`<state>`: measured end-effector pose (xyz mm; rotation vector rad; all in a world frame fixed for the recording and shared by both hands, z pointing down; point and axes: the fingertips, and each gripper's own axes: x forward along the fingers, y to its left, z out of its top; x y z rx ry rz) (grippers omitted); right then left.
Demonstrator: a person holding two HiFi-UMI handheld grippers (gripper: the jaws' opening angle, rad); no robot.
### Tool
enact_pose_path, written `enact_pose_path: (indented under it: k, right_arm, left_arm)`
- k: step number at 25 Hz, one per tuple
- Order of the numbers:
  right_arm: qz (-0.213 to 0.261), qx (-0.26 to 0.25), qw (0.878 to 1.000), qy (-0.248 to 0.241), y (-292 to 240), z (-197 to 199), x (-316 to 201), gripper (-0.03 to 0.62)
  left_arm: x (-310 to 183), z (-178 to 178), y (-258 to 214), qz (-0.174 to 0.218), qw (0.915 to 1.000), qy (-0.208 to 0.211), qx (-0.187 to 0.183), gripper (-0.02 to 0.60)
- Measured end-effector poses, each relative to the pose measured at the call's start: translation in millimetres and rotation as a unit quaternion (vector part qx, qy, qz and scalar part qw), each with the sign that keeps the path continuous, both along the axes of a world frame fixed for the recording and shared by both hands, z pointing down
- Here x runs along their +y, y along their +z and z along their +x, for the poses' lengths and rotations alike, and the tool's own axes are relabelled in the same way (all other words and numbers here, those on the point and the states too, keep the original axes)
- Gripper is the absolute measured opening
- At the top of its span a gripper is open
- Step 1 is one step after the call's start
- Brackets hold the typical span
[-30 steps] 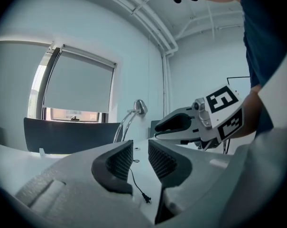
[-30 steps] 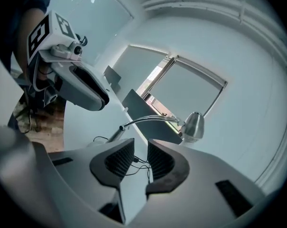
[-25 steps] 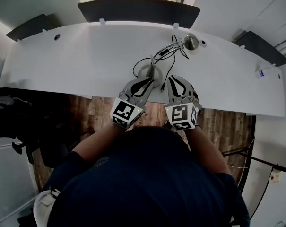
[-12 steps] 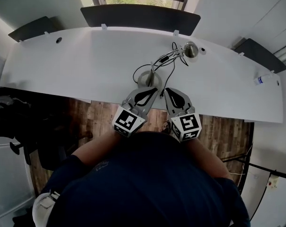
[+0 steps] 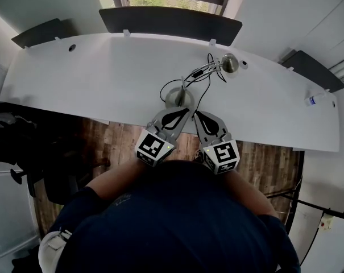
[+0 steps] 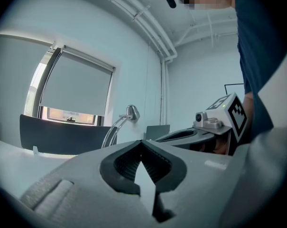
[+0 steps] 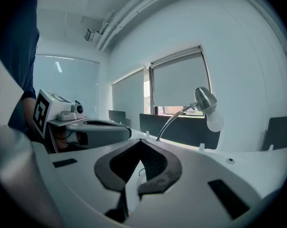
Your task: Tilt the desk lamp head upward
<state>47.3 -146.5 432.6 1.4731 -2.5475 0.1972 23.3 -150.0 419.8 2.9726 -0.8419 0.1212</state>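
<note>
The silver desk lamp stands on the white desk [image 5: 92, 78], its round base [image 5: 179, 97] near the front edge. Its curved arm rises to the right, to the lamp head [image 5: 229, 63]. The left gripper view shows the lamp head [image 6: 131, 112] far off, and the right gripper view shows the lamp head [image 7: 205, 99] with its white bulb [image 7: 214, 122] pointing down. My left gripper [image 5: 185, 109] is shut and empty, just in front of the base. My right gripper [image 5: 198, 115] is also shut and empty, close beside it at the desk's front edge. Neither touches the lamp.
The lamp's black cable [image 5: 203, 90] loops over the desk by the base. Dark partition panels [image 5: 169, 17] line the desk's far side under a window. A small bottle [image 5: 314, 100] lies at the far right. Wooden floor [image 5: 120, 138] shows under the front edge.
Both grippers' jaws have closed. The right gripper has shifted left toward the left one, and both now sit side by side at the desk's front edge.
</note>
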Motion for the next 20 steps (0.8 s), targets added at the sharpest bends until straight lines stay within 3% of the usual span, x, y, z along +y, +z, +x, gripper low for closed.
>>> enact_pose_path:
  k: [13, 20]
  right_arm:
    - [0.001, 0.01, 1.0, -0.006, -0.1, 0.5, 3.7, 0.011]
    - [0.001, 0.008, 1.0, -0.01, 0.7, 0.5, 2.0, 0.011]
  left_arm:
    - [3.0, 1.5, -0.7, 0.0, 1.0, 0.005, -0.004, 0.006]
    - [0.9, 5.8, -8.2, 0.003, 0.9999, 0.0, 0.015, 0.006]
